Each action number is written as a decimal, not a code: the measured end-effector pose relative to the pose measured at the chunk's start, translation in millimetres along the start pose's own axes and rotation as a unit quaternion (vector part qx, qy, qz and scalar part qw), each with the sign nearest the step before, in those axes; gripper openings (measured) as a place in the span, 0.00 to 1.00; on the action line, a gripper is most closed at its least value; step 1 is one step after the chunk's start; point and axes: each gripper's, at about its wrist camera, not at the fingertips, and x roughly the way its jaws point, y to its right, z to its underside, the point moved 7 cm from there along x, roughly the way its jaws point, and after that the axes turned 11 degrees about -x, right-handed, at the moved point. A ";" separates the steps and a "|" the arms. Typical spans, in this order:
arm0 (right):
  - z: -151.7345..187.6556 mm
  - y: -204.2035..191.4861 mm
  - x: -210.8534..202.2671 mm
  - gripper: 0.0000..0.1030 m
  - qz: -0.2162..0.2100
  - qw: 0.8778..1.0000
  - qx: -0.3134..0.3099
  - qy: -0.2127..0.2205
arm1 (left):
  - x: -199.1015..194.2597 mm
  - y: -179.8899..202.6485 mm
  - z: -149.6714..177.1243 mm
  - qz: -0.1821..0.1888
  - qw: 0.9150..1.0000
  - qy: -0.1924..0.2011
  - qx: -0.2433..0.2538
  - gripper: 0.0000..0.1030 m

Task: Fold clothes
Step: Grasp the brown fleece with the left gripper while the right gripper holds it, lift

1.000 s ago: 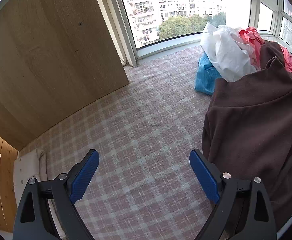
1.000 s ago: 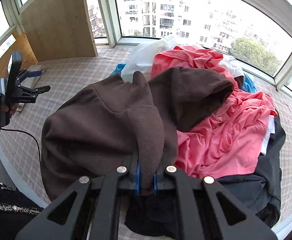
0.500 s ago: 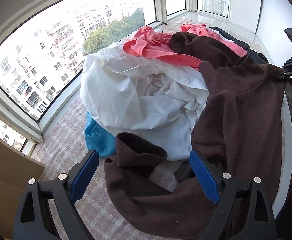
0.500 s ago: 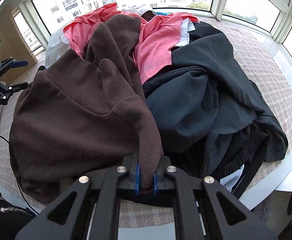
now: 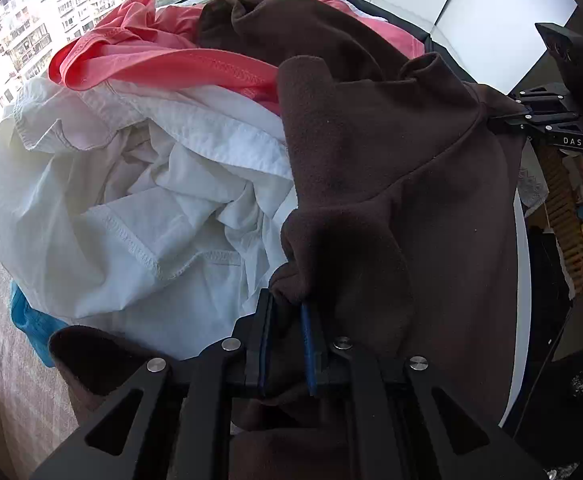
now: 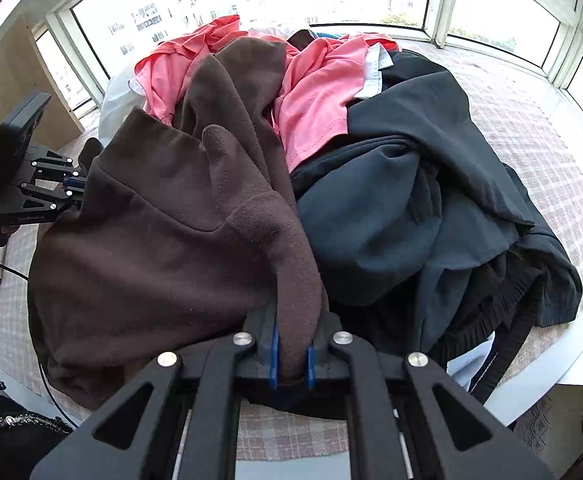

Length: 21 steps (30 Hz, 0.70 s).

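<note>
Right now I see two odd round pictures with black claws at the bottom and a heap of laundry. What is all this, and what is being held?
There is no robot here: a person holds a hand-held two-finger gripper in each hand, and each gripper carries a wide-angle camera looking along its fingers. That bends the pictures round.

One picture comes from the left gripper, the other from the right gripper. Each camera also catches the other tool at the edge of its view.

On the checked cloth by the windows lies a pile of clothes: a brown fleece garment, pink clothing, a white garment, a dark navy garment and something bright blue.

The right gripper is shut on a fold of the brown fleece. The left gripper's jaws are closing, with another fold of the same fleece between them.
</note>
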 end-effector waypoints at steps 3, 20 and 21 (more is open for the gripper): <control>-6.2 -6.7 -15.6 0.09 0.001 1.000 -0.006 0.019 | -17.0 5.0 3.7 0.011 1.000 0.020 -0.016 0.07; -198.0 -196.3 -336.4 0.08 -0.005 0.909 -0.218 0.355 | -441.0 -23.6 87.2 -0.181 0.903 0.367 -0.127 0.06; -205.0 -210.0 -356.1 0.08 -0.012 0.900 -0.228 0.370 | -467.7 -21.0 97.2 -0.198 0.893 0.383 -0.131 0.06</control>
